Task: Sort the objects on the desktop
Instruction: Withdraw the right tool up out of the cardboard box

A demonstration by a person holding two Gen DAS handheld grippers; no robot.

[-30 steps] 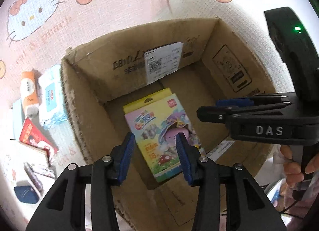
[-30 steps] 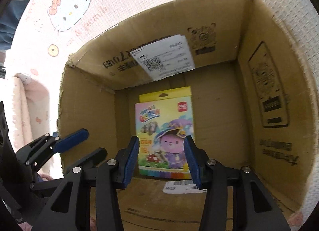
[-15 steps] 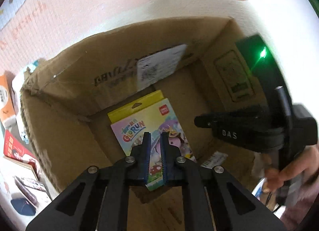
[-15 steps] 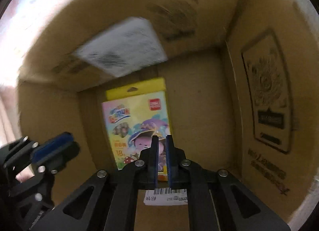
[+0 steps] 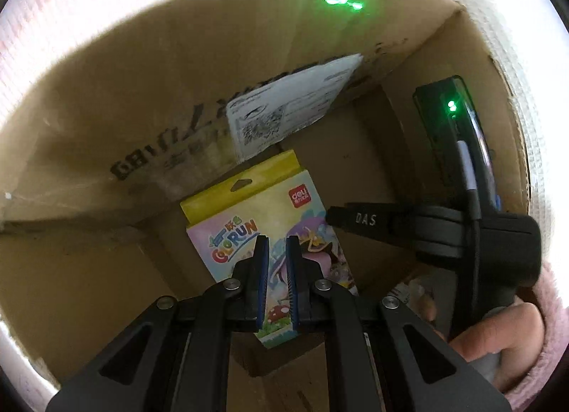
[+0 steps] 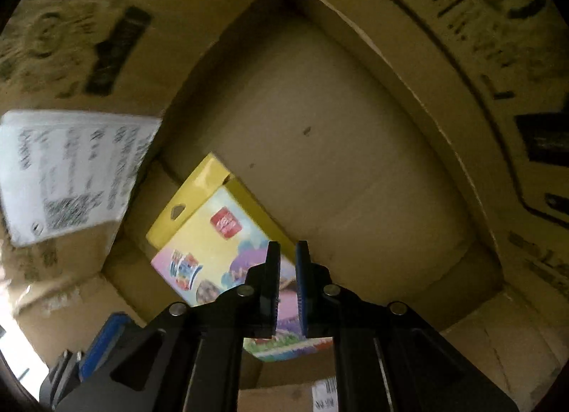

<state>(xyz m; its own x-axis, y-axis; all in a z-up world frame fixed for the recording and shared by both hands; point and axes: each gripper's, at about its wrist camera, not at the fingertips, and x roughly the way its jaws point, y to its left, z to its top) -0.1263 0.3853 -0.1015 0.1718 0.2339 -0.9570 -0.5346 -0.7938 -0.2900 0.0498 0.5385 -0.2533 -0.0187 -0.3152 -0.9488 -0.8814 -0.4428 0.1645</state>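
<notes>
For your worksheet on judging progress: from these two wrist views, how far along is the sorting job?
Done: one colourful crayon pack lies flat on the cardboard box floor. In hand: nothing; the left gripper and right gripper are shut and empty, pointing down inside the box. Left: cannot be judged, since no items outside the box show now.

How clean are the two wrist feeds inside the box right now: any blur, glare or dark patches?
Left wrist: sharp on the crayon pack, but the tablecloth above the cardboard box rim is blown out, and a green flare smears the far wall. Right wrist: dim, with the shipping label and wall print motion-blurred; strong fisheye bowing in both.
</notes>
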